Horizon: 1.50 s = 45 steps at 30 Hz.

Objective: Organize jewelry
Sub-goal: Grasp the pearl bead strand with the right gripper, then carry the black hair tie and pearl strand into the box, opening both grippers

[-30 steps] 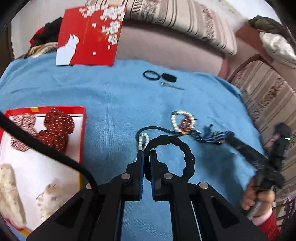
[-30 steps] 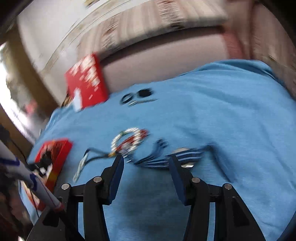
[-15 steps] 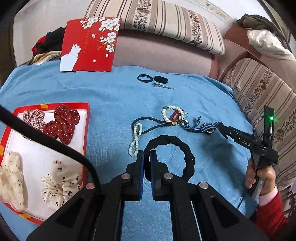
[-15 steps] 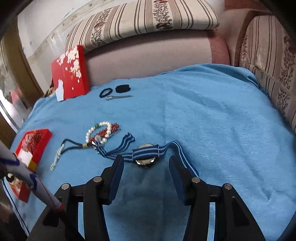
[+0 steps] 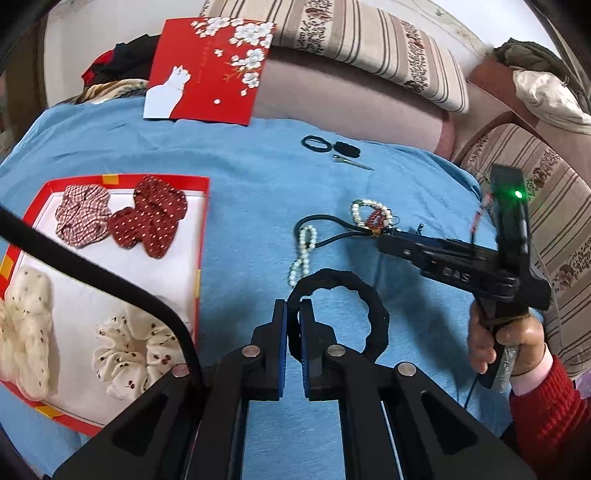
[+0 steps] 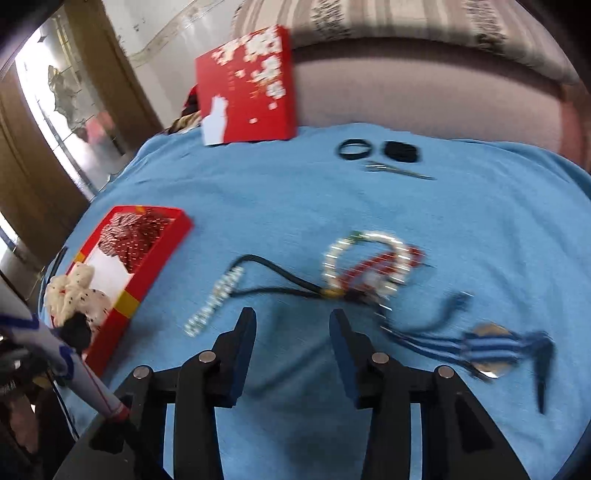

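Since half a second ago the right gripper (image 6: 291, 328) has swung leftward from over the blue striped strap with its round metal piece (image 6: 487, 349) to hang above the black cord necklace (image 6: 273, 277), jaws wide and holding nothing. That view is blurred.

At the left gripper (image 5: 293, 325) the jaws stand narrow, pinched on the black ruffled fabric hair ring (image 5: 343, 314), which hangs just above the blue cloth (image 5: 258, 192). Just beyond it lie a short strand of white pearl beads (image 5: 303, 254) and the cord necklace, then a white pearl bracelet over a red bead bracelet (image 5: 373, 218) near the cloth's right edge. Toward the far edge sit a thin black hair tie (image 5: 317, 143), a black clip (image 5: 347, 148) and a slim metal hairpin (image 5: 352, 161).

Near the left edge, the shallow red box with white lining (image 5: 203, 236) holds a checked scrunchie (image 5: 83, 219), a red dotted scrunchie (image 5: 151, 219) and two cream printed ones (image 5: 136, 354).

Against the striped sofa back (image 5: 351, 33) at the far edge leans the red lid with a white cat and blossoms (image 5: 210, 74). On the right gripper's body the letters "DAS" (image 5: 456, 275) can be read.
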Motion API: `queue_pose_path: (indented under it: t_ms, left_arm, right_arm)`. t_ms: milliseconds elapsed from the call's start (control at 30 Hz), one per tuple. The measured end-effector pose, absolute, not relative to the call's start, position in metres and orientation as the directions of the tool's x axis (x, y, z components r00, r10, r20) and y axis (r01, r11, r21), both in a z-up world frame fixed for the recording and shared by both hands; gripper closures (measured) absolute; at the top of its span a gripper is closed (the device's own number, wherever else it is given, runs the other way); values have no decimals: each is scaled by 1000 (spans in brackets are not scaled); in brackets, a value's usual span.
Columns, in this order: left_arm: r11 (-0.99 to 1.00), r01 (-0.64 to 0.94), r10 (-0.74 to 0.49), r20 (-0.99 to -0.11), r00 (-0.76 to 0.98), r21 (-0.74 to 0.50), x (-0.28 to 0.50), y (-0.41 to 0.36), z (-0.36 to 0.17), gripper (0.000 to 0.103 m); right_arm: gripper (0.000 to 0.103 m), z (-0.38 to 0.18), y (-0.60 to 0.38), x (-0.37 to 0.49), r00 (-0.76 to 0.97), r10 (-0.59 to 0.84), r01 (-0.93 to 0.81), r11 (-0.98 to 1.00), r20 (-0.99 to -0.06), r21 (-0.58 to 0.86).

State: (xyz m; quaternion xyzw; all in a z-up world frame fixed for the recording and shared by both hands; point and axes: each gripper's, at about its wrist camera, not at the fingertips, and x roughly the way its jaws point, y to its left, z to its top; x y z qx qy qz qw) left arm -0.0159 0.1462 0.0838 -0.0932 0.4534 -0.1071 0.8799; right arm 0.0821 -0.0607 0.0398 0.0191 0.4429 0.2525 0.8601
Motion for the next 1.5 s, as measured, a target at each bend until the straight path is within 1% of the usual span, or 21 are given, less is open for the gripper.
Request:
queue_pose_path:
  t_ms: [100,167,233,300,333,367,433,533,633,700,767,800,1000,1200,1367,1500]
  left_arm:
    - [959,95,-272,-779,565,-266,-17,152,82,97]
    - [960,88,-269,-779,566,-268,-17,155,81,97]
    - [959,81,-267,-781,565,-270,-16,157,80,97]
    - [960,75,-264,-782,564,-270,-16,159,79,97]
    - [960,73,-263,-782,566,-270,-17,160,79,97]
    - [960,72,-261,-781,568,-269,-17,160,79,97]
    - [962,70,-255,-780,571,-263,-18,161,79,97]
    - [959,55,-259,-783,565,-277,-16,165,76,97]
    - [958,44,-259,-786,561,-284,-16,167,74,97]
    - [959,42,-255,-786,563,-281,-18,169,75,97]
    - [958,38,-255,-785,565,-285,-19,172,76,97]
    - [957,34,-256,-783,566,-288,-20,173,76,97]
    - [951,6,-253,-771,584,-308,-31,189,85,97]
    - [949,-27,-234,-760,607,-313,-47,214,100,97]
    - [954,-75,-180,-755,630,-290,-52,254,117,97]
    - [963,-126,-106,-768,632,-237,-44,297,126,97]
  right_arm:
    - [58,36,-38,89,474,440,-441,868,-763,227]
    - [58,35,-29,95,493,406,-446,878,-769,177]
    - [58,33,-25,103,496,390,-445,881,-776,159]
    - [59,30,-21,111,466,394,-446,878,-792,174]
    - [60,33,-22,110,457,420,-450,870,-784,203]
    - [60,38,-23,106,436,485,-461,844,-758,275]
    - [60,41,-20,99,406,538,-470,816,-738,337]
    - [61,31,-5,94,363,553,-473,803,-750,364]
    - [62,12,15,90,336,525,-458,817,-782,352]
    - [67,5,25,89,361,491,-433,841,-793,324]
    - [95,6,28,90,395,446,-403,870,-803,284]
    - [96,6,27,92,397,443,-387,875,-804,291]
    - [97,30,21,77,428,448,-360,881,-785,306]
    - [97,72,34,51,471,462,-406,870,-751,281]
    - [97,105,61,37,482,488,-459,848,-728,265]
    - [97,120,87,30,471,523,-494,824,-710,279]
